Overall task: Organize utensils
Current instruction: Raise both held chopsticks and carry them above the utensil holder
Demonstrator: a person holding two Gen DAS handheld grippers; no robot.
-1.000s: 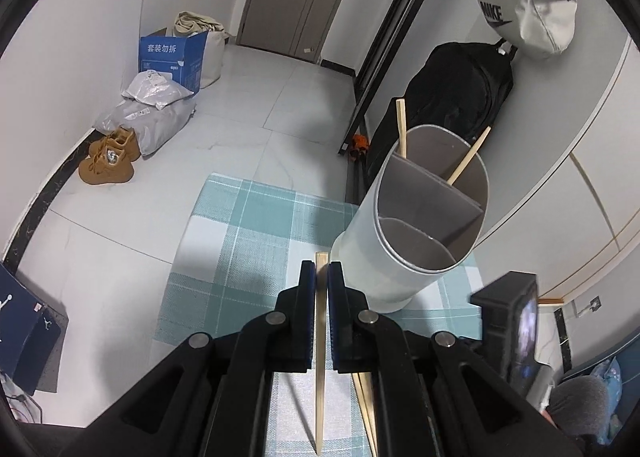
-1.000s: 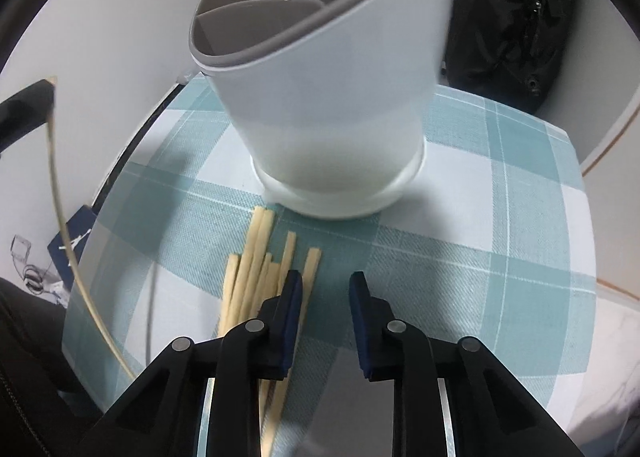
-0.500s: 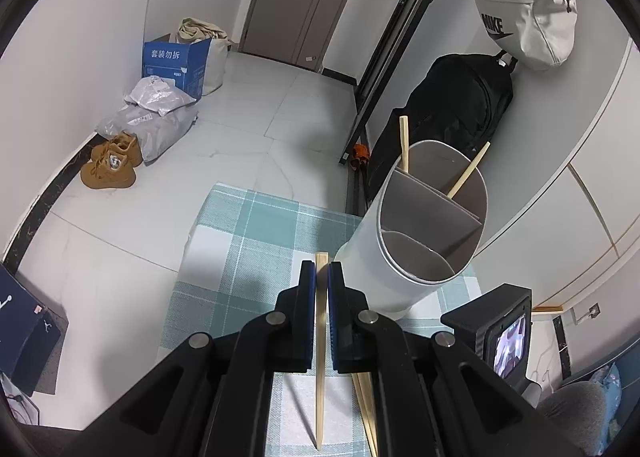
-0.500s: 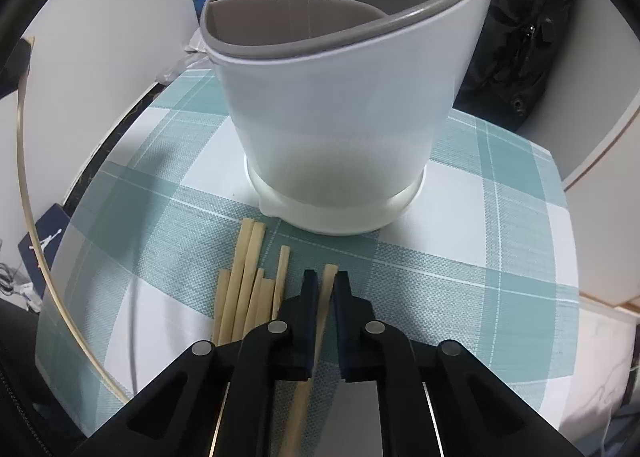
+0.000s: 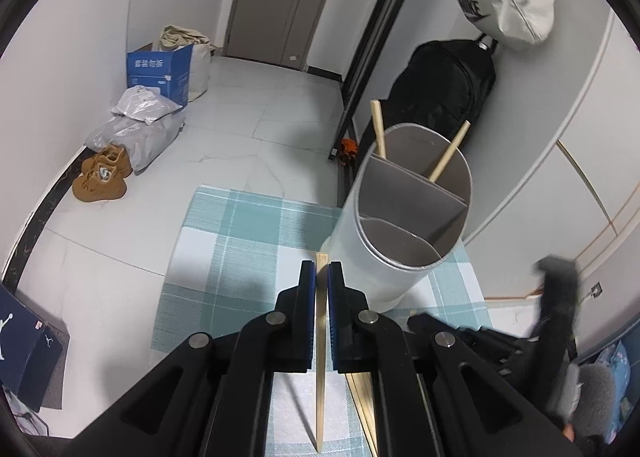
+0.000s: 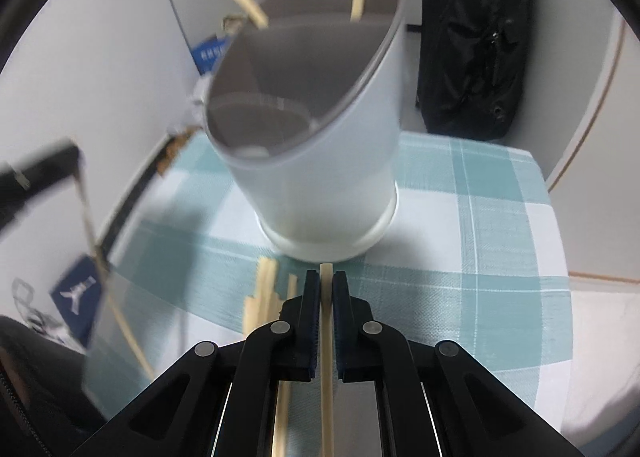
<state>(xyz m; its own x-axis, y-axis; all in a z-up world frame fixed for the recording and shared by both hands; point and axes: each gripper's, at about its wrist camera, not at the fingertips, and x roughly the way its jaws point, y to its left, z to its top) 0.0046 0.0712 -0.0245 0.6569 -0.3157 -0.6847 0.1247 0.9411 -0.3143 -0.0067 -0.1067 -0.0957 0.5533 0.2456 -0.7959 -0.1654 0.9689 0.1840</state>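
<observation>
Change since a second ago is all on the right side: the right gripper (image 6: 326,281), whose jaws then stood apart above the loose chopsticks, is now clamped tight on one chopstick (image 6: 326,337) and has lifted, so its view looks up at the utensil holder (image 6: 320,161) from a higher angle and is blurred by motion. In the left wrist view that gripper has slid from the right edge toward the bottom right as a dark smear. The left gripper (image 5: 321,277) has barely shifted and keeps its hold on its own chopstick (image 5: 321,369).

Between the right jaws the chopstick runs lengthwise down the gap, its blunt end poking just past the blue pads toward the holder's base, the rest trailing back under the gripper body. The left one sits the same way, square end just beyond the pads, tapered point reaching back toward the camera. Both sets of jaws are closed to the width of the stick.

The holder is a tall white tub with a slanted grey rim and grey dividers, standing upright on the teal-and-white checked cloth (image 6: 480,257). Two chopsticks (image 5: 378,129) lean in its far compartment; the near ones look empty. The remaining loose chopsticks (image 6: 264,297) lie in a pale bundle on the cloth just left of the right gripper, near the holder's foot. All are plain light wood.
</observation>
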